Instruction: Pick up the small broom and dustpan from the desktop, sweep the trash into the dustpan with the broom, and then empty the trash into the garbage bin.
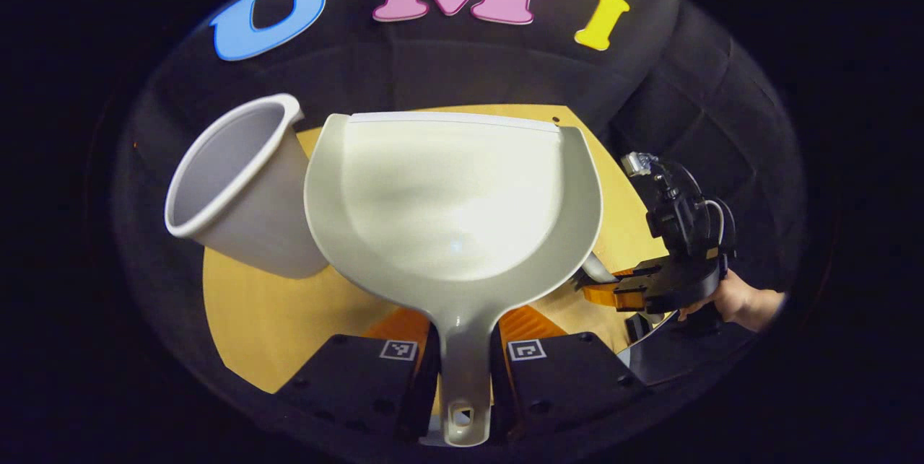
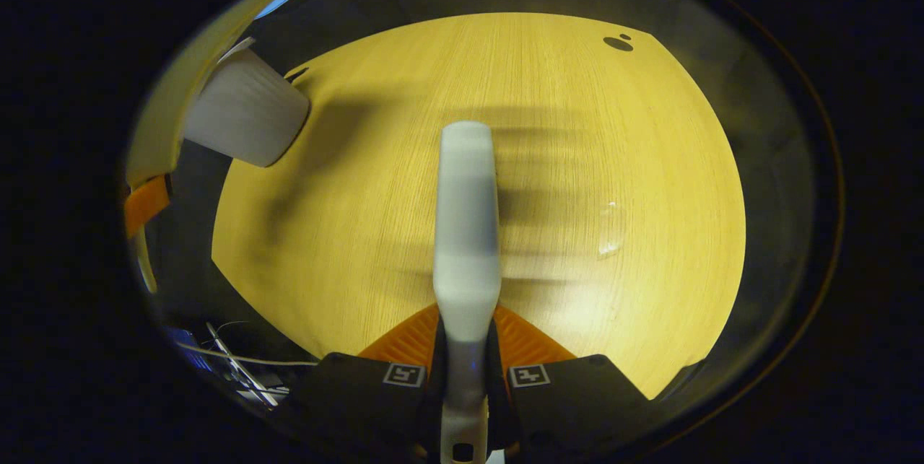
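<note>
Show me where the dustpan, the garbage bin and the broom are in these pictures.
dustpan (image 1: 455, 204): left gripper view, on the inner pan surface.
garbage bin (image 1: 260, 226): left gripper view, on its outer side wall.
broom (image 2: 466, 233): right gripper view, on the grey part that sticks out ahead of the fingers.

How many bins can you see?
1. The bin sits on the table, just left of the dustpan held by the left tool. More may be hidden behind it.
</note>
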The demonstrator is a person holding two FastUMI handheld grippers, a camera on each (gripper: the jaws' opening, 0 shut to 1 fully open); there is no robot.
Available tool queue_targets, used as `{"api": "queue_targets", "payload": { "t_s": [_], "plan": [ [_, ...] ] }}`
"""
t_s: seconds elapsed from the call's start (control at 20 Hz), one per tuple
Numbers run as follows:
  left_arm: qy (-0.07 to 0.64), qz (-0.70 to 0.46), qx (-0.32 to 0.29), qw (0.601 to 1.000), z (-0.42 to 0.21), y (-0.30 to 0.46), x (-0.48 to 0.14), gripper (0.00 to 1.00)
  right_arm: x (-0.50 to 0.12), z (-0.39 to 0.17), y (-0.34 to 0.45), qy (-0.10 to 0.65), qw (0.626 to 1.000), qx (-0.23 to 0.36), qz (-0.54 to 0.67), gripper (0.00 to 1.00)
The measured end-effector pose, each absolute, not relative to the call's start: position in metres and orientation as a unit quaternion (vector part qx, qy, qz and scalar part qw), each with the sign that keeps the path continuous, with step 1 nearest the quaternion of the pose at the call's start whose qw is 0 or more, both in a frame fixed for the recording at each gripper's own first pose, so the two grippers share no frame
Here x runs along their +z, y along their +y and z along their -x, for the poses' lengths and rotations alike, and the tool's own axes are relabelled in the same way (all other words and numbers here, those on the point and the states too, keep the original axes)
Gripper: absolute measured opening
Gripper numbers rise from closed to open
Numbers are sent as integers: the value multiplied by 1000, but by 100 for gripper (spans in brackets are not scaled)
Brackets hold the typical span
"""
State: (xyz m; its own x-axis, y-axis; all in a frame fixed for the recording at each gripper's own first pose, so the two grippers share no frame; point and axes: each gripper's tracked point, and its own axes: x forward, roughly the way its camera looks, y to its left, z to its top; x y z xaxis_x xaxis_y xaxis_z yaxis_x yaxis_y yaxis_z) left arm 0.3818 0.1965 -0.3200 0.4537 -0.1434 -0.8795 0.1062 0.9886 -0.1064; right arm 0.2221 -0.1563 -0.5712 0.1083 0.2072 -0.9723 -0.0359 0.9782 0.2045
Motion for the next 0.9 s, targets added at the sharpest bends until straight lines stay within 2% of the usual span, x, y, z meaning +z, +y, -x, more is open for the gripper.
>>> {"api": "queue_targets", "payload": {
  "t_s": [0.15,0.2,0.25,0.35,0.4,0.5,0.65,0.75,0.8,0.85,0.9],
  "plan": [
    [564,21,-43,824,-369,203,-375,29,-582,-222,-150,675,733,67,-58,28],
    [578,19,-35,815,-367,207,-389,29,-584,-226,-146,674,734,64,-54,24],
    [587,21,-28,809,-365,209,-401,30,-589,-232,-141,673,735,62,-50,28],
    [597,34,-14,802,-362,212,-417,30,-598,-237,-133,681,728,60,-51,28],
    [597,45,-8,801,-365,215,-421,29,-601,-236,-131,687,723,57,-53,24],
    [605,63,-7,793,-368,225,-423,29,-607,-234,-128,694,716,51,-51,24],
    [611,66,4,789,-373,235,-420,30,-616,-236,-124,699,712,51,-47,32],
    [614,70,0,786,-375,233,-422,31,-620,-235,-121,705,706,53,-45,28],
    [614,74,-1,786,-377,234,-422,30,-621,-237,-121,706,705,53,-43,32],
    [616,72,-2,784,-376,236,-423,30,-621,-237,-120,706,704,53,-43,28],
    [621,65,-2,781,-376,238,-423,29,-623,-238,-119,707,703,54,-45,28]
  ]
}}
